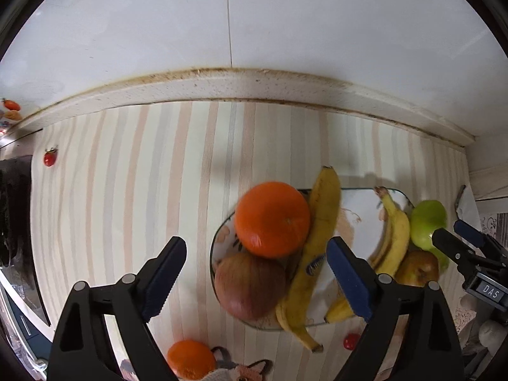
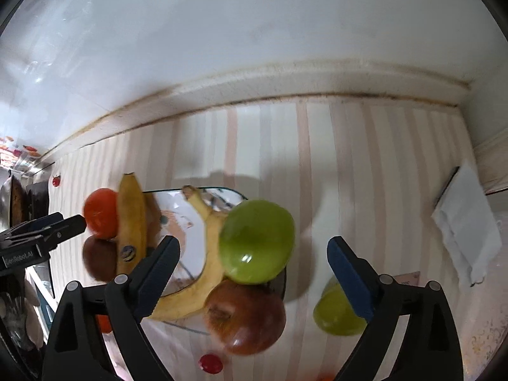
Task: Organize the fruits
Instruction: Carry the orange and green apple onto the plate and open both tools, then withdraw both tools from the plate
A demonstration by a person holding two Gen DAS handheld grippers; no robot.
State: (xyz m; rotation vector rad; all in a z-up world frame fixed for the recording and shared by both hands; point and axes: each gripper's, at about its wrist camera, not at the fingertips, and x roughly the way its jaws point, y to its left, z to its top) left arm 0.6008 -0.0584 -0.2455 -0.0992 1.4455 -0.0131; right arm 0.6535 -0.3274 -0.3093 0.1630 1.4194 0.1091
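A patterned plate (image 1: 362,203) on the striped counter holds an orange (image 1: 273,219), a red apple (image 1: 250,285), a long banana (image 1: 317,238) and a small bunch of bananas (image 1: 393,241). At its right edge sit a green apple (image 2: 257,241) and a brownish-red apple (image 2: 247,317). My left gripper (image 1: 255,244) hangs open above the orange and red apple, its pads clear of both. My right gripper (image 2: 254,244) is open over the green apple, with gaps on both sides. A second green apple (image 2: 336,314) lies on the counter beside the plate.
Another orange (image 1: 190,360) lies on the counter near a cat-patterned cloth (image 1: 247,368). Small red fruits sit at the plate's front (image 1: 350,341) and far left (image 1: 50,158). A white folded cloth (image 2: 466,222) lies at the right. A backsplash ledge (image 1: 241,85) borders the rear.
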